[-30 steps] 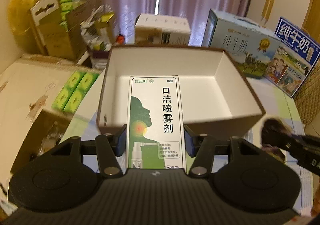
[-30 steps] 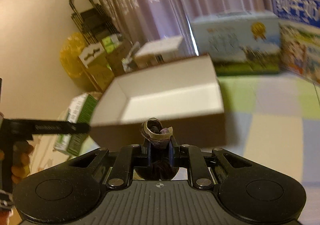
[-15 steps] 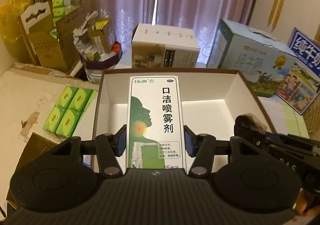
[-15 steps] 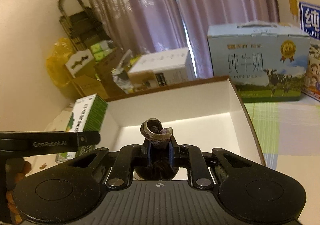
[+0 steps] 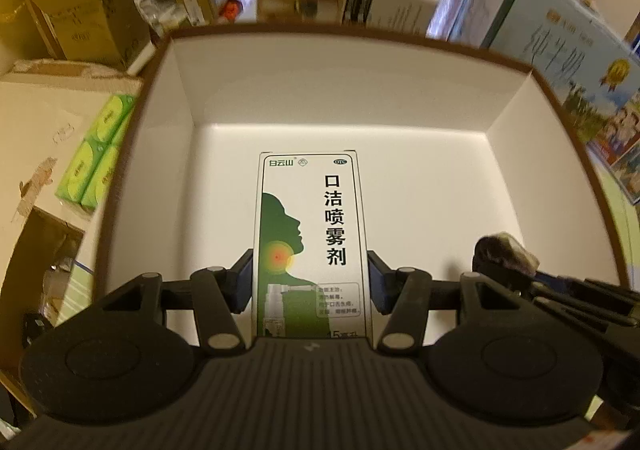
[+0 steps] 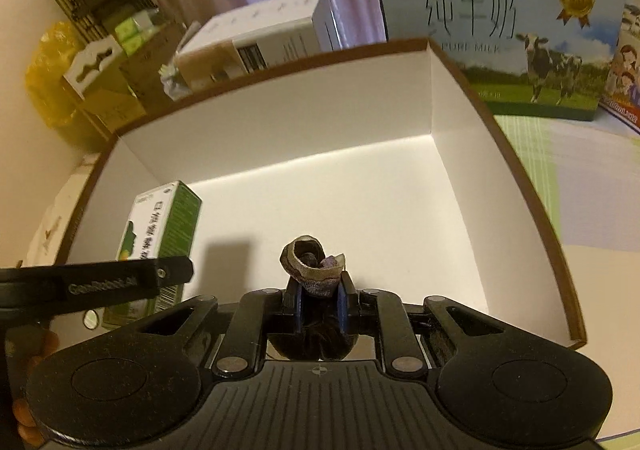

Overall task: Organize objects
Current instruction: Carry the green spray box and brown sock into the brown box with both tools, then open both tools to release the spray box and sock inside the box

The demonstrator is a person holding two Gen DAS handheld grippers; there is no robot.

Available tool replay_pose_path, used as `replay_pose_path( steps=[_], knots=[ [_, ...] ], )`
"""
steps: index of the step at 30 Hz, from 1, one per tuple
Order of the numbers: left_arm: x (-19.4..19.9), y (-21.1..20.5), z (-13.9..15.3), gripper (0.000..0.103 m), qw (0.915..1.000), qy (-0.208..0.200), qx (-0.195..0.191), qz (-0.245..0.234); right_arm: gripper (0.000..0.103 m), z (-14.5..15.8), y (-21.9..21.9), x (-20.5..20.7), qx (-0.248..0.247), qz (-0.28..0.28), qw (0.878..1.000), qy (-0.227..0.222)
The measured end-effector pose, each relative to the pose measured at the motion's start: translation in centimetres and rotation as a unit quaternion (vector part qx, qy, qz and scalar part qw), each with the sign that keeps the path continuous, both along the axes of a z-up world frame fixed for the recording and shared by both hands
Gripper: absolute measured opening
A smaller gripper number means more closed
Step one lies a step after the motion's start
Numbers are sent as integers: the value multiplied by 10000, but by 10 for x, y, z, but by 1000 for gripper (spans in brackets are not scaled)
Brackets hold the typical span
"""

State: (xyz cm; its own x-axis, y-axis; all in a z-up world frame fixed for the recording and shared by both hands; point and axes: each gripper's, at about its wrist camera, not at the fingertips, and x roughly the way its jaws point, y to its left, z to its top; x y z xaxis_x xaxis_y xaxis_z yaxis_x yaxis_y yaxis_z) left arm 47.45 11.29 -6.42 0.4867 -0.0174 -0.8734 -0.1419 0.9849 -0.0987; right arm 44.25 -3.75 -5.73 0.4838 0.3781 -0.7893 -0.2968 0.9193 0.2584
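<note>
A green-and-white spray carton (image 5: 310, 246) is pinched lengthwise between the two fingers of the left gripper (image 5: 310, 282), whose blue pads are pressed against its long side edges near the lower half. The carton's printed face is turned toward the left wrist camera, and its far end is pointed into the open white box (image 5: 336, 97), above the box floor; whether it touches the floor cannot be told. In the right wrist view the same carton (image 6: 160, 234) is seen tilted at the left side of the box interior, with one black finger (image 6: 120, 282) of the left gripper laid across its lower part.

A small dark rolled bundle of fabric (image 6: 314, 270) is clamped tightly between the fingers of the right gripper (image 6: 318, 306), which are pressed together on it. Its lighter, curled end is projected beyond the fingertips, while a darker bulge is seen behind the pads. The bundle is held over the near middle of the box floor (image 6: 360, 217), apart from the carton. Fingertips of a person's hand (image 6: 28, 366) are glimpsed at the lower left edge.
</note>
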Motion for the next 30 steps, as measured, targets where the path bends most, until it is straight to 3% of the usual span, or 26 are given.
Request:
replay_pose_path(
  steps=[7,9,10,28,30],
  knots=[
    [1,-7,-16,51,9995,281,30,-102,13,-2,-1,1,-88,18,9999,59],
    [0,-7,-13,64,9997,234,24,-109,13,-2,-2,1,-91,25,9999,62],
    [-1,-7,-11,66,9997,210,18,-116,13,-2,-2,1,-91,28,9999,69],
    [-5,1,12,69,9999,14,142,-73,13,13,5,-4,112,124,9997,-154],
    [-7,3,15,71,9999,-20,149,-53,25,16,3,-2,338,124,9992,-165]
  ],
)
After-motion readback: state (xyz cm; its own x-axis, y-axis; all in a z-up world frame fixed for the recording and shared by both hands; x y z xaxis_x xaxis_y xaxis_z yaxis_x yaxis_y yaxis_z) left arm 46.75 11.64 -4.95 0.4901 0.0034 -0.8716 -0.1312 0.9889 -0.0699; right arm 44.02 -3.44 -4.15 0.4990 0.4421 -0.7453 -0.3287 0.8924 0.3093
